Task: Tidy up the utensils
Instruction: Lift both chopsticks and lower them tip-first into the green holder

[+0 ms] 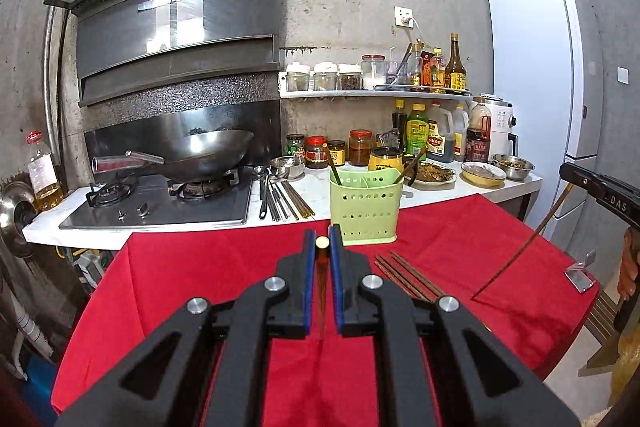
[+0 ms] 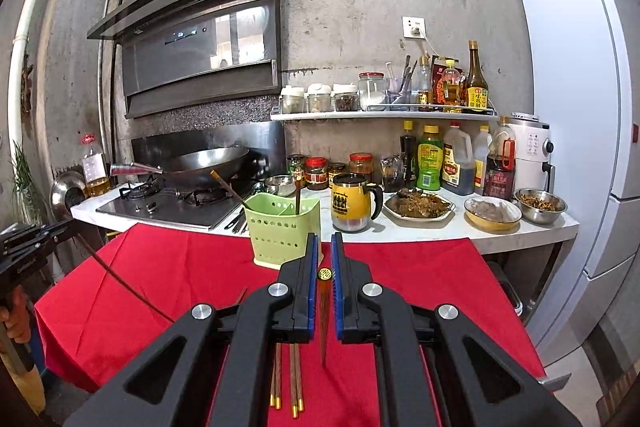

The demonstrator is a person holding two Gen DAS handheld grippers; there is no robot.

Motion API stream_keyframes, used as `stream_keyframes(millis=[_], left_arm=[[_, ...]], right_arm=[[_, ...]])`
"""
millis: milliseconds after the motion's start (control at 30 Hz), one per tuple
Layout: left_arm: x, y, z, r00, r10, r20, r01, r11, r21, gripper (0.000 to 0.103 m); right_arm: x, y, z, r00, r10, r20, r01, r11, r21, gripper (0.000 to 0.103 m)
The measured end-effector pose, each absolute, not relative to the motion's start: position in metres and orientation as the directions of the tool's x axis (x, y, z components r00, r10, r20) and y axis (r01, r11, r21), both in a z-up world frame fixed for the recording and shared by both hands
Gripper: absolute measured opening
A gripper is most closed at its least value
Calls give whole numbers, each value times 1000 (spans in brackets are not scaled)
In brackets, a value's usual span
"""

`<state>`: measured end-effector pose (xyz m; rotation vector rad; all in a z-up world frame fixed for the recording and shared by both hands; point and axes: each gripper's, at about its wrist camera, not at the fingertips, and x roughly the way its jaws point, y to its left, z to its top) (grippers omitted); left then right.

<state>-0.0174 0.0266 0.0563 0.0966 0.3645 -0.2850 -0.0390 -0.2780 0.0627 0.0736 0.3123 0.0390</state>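
While your left gripper (image 1: 322, 241) pinches one chopstick (image 1: 321, 297), your right gripper (image 2: 325, 251) pinches another stick (image 2: 324, 323) near the green holder (image 2: 280, 227).

A bright red tablecloth (image 2: 420, 267) lies under a pale green utensil holder (image 2: 280, 227) dotted with round holes. Dark brown chopsticks (image 2: 297, 371) have gold tips. Black grippers have blue pads (image 2: 338, 291).
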Motion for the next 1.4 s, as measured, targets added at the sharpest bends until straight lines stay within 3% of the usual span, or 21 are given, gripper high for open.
stream_keyframes(millis=[167,500,933,1167,1300,1400], left_arm=[[-2,18,57,894,-260,-364,296,954,47,7],[26,18,16,835,-238,-496,287,958,23,7],[66,-9,79,888,-304,-344,336,941,36,7],[117,-34,132,903,-362,-231,375,927,11,7],[156,-53,136,900,-373,-224,387,922,20,7],[185,-69,125,895,-367,-255,389,920,43,7]], right_arm=[[-13,-284,61,945,33,-326,-6,996,83,8],[2,-277,35,929,19,-369,6,998,65,8],[52,-234,86,961,106,-257,-110,994,1,7],[106,-212,133,984,144,-105,-146,989,-13,7],[140,-218,138,991,126,-56,-125,992,13,7],[164,-225,131,989,128,-79,-125,991,38,7]])
